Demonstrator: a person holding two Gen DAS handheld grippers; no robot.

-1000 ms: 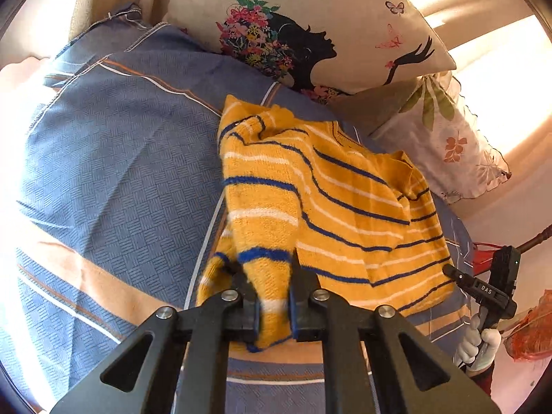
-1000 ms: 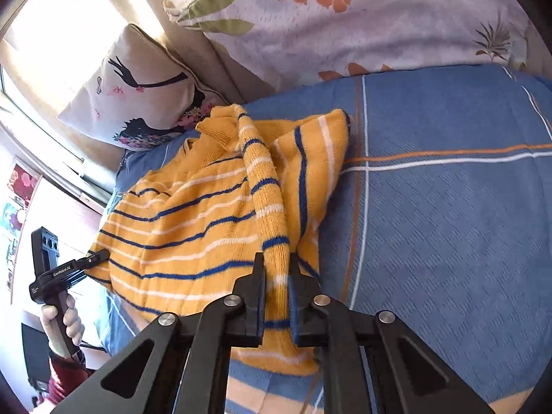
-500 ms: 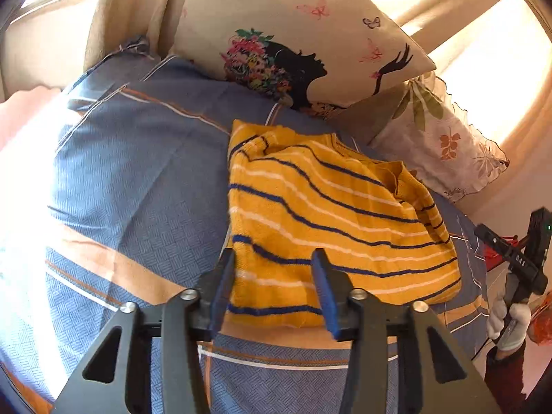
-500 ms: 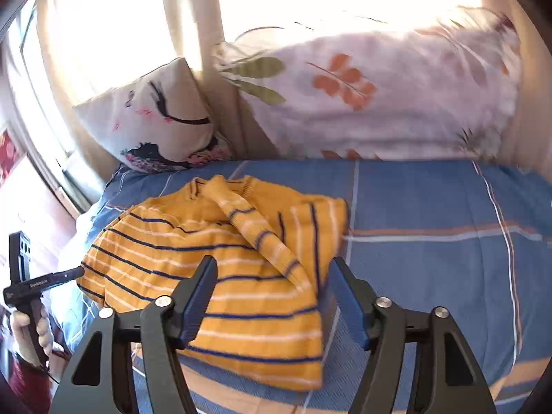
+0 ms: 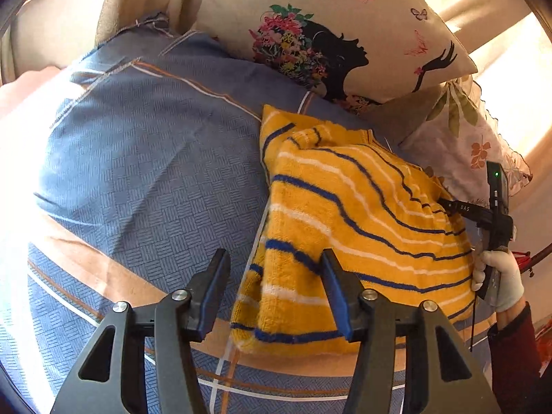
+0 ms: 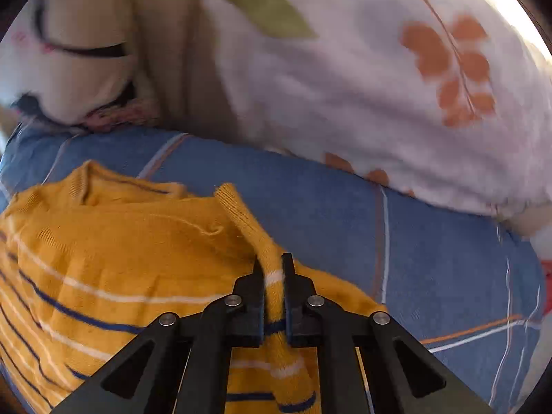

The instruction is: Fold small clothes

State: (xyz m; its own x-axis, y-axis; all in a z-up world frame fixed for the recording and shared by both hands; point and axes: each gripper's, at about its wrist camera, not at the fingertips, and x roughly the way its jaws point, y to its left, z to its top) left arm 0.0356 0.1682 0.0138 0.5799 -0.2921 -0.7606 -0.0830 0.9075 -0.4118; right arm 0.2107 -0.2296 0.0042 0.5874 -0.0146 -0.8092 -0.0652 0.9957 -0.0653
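Observation:
A small yellow sweater [image 5: 348,214] with blue and white stripes lies partly folded on a blue checked bedspread [image 5: 145,172]. My left gripper [image 5: 274,272] is open, its jaws wide apart over the sweater's near left corner, holding nothing. My right gripper [image 6: 274,269] is shut on the sweater's sleeve [image 6: 248,224], near its cuff end, at the sweater's upper right side [image 6: 120,258]. The right gripper also shows in the left wrist view [image 5: 483,214], held by a white-gloved hand at the sweater's far right edge.
A cream pillow with a woman's silhouette [image 5: 331,34] and a white pillow with orange leaves [image 6: 379,86] lean at the back of the bed. The bedspread [image 6: 431,241] stretches right of the sweater. A red object [image 5: 521,258] sits beyond the bed.
Both grippers let go of the sweater and opened. The left one stayed open and drew close to the near corner. The right one moved in and shut on the sleeve.

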